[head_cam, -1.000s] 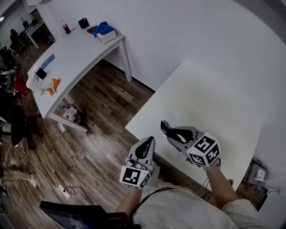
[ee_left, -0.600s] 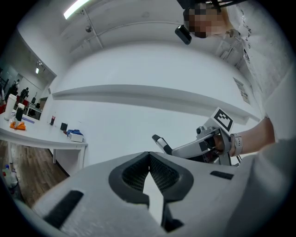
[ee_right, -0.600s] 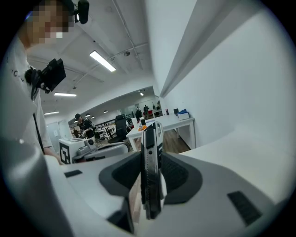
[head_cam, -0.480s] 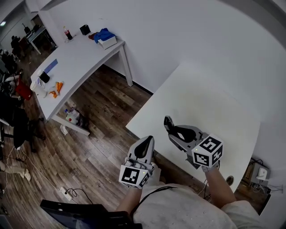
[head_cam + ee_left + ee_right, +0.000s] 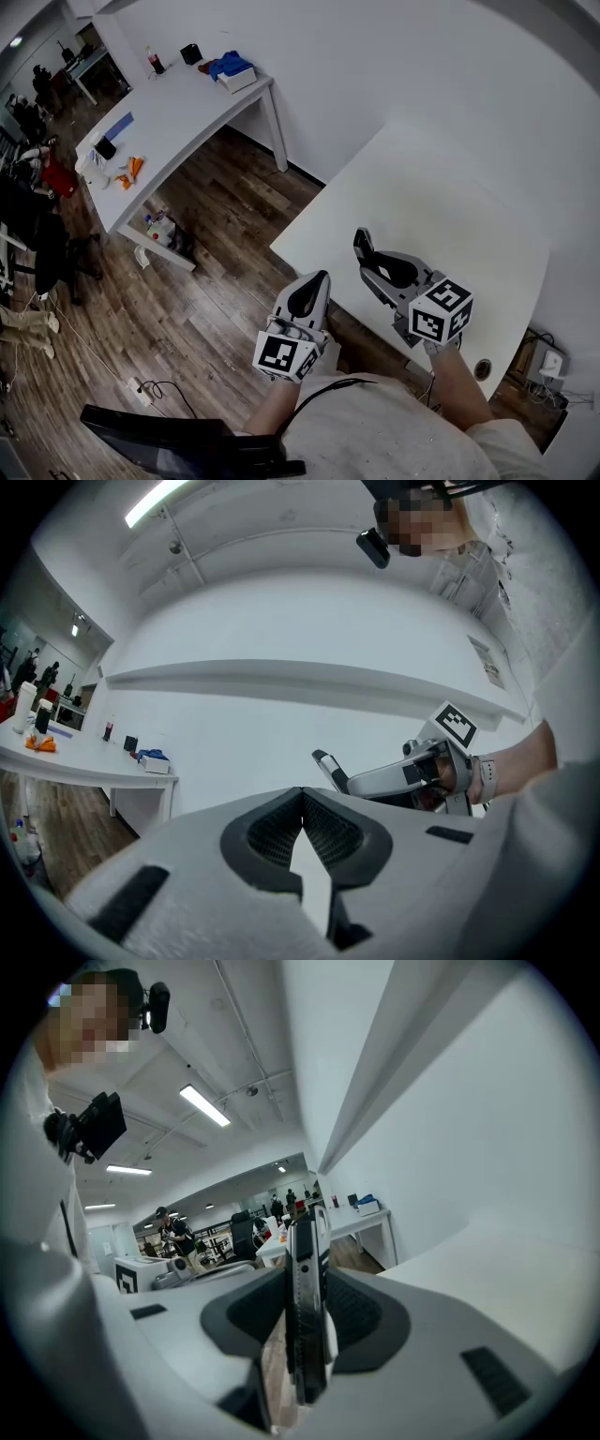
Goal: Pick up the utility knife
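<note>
Since my right gripper (image 5: 364, 248) clamps the knife (image 5: 305, 1269) over the table's (image 5: 441, 206) near edge, pickup looks done; next, just hold firm. Left gripper (image 5: 314, 286) has its jaws together, holding nothing.

Dark slim utility knife (image 5: 305, 1316) edge-on, clamped between jaws.

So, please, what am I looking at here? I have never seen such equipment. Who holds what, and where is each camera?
There is no robot here. A person holds a hand tool with two jaws in each hand. The wide picture from above comes from a camera on the person's head, looking down. The other two come from cameras that ride on each tool and look along its jaws. The right tool is clamped on a utility knife, held above the white table, on which I see nothing lying. The left tool is shut and empty. The patterned cube on each tool is part of it.
</note>
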Demonstrator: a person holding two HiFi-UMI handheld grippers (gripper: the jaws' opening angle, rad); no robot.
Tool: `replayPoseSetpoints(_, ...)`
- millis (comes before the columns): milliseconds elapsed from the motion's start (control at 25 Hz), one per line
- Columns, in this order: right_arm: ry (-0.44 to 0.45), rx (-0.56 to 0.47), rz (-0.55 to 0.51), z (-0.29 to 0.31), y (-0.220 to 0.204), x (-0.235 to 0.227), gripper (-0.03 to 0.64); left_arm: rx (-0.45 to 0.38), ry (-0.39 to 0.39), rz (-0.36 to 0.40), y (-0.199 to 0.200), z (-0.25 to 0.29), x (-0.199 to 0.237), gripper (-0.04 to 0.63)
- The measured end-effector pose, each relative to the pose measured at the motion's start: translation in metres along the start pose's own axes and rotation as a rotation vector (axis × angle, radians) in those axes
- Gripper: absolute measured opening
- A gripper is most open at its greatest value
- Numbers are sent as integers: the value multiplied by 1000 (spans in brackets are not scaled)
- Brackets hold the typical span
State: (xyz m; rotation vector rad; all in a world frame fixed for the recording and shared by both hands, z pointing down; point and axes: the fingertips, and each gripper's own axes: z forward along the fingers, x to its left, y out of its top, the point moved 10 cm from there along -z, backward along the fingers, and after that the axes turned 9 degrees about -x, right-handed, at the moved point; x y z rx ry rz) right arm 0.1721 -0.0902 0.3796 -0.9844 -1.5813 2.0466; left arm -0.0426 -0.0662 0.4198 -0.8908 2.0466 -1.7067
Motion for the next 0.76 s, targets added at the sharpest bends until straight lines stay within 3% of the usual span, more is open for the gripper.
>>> replayPoseSetpoints(760,-20,-3,-1,0,0,-4,137,14,6,2,0,6,1,8)
